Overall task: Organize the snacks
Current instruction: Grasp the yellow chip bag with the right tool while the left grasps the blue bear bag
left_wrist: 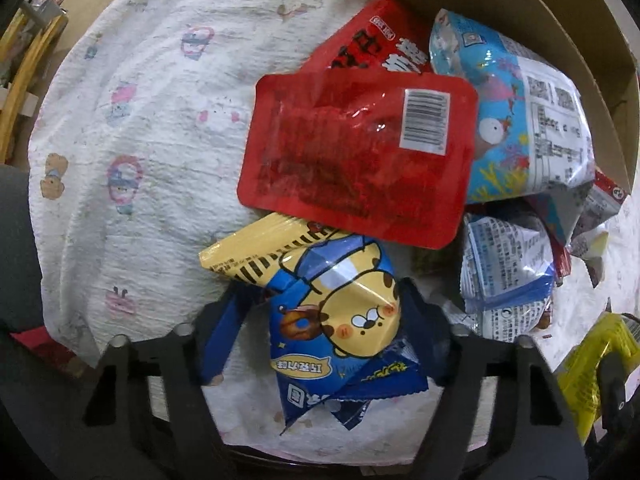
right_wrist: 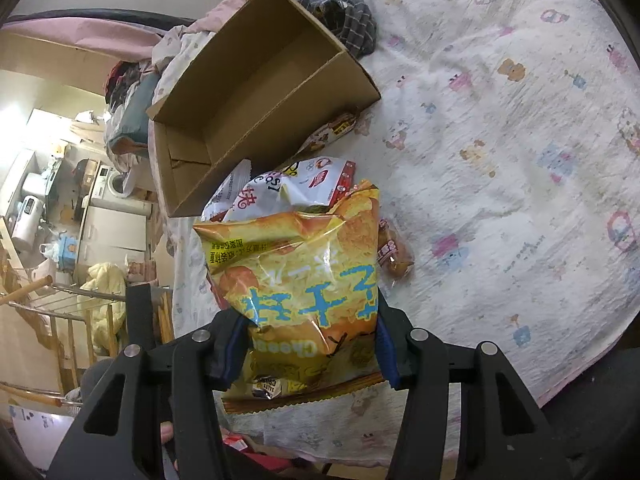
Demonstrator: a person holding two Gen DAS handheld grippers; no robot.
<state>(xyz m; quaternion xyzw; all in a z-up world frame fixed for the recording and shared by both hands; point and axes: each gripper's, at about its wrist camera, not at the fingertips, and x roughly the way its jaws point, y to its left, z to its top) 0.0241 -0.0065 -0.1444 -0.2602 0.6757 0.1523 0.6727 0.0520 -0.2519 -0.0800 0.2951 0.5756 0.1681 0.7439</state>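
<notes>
Nearest the left wrist camera, a blue and yellow cartoon-bear snack packet (left_wrist: 340, 320) stands between the fingers of the left tongs (left_wrist: 320, 320), which point straight down over it. Both pads flank the packet, but whether they already press it I cannot tell. It lies on the printed bedsheet (left_wrist: 140, 140), just below a flat red vacuum pouch (left_wrist: 356, 152) that overlaps its yellow top edge. Close squarely on the puffy body, not on the crimped seam, and lift straight up so the red pouch slides off instead of being dragged along.

The right tongs (right_wrist: 308, 344) are clenched on a yellow chip bag (right_wrist: 296, 276), pinching its lower part, with the bag's top standing toward the cardboard box (right_wrist: 256, 92). That box lies open and looks empty in what shows, well beyond the bag, with a white and red snack packet (right_wrist: 296, 184) between them. Judging by the task, the box is the likely goal, so carry the chip bag high enough to clear the near wall, and keep the squeeze light, since chips crush easily. Set it along the box's length to leave room for the rest.
</notes>
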